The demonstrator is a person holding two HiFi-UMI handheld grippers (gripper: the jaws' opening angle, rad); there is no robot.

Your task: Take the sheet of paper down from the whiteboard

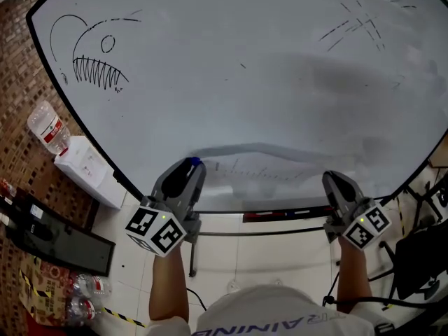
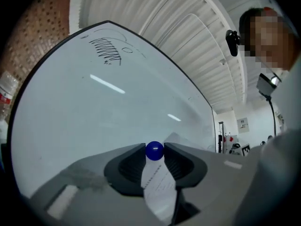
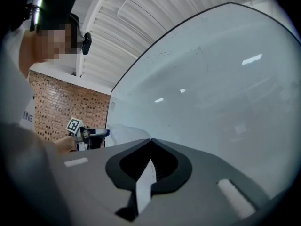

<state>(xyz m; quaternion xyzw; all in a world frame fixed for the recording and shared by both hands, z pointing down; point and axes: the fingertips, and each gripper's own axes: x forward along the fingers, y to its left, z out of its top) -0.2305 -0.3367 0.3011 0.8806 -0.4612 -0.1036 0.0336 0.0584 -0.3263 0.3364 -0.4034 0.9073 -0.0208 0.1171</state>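
The whiteboard [image 1: 252, 82] fills the head view. Off the board, the white sheet of paper [image 1: 262, 165] hangs stretched between my two grippers in front of its lower edge. My left gripper [image 1: 192, 165] is shut on a round blue magnet [image 2: 154, 150], with a printed corner of the sheet [image 2: 160, 187] caught between its jaws below the magnet. My right gripper [image 1: 333, 181] is shut on the sheet's other edge [image 3: 146, 181]. From the right gripper view the sheet [image 3: 126, 134] runs across to the left gripper [image 3: 89, 134].
A toothed fish is drawn on the board's upper left [image 1: 94, 58], with faint marks at upper right [image 1: 357, 26]. On the floor at left are a water bottle [image 1: 47, 128], a white box [image 1: 87, 168] and a black case [image 1: 56, 233]. Black gear [image 1: 420, 257] stands at right.
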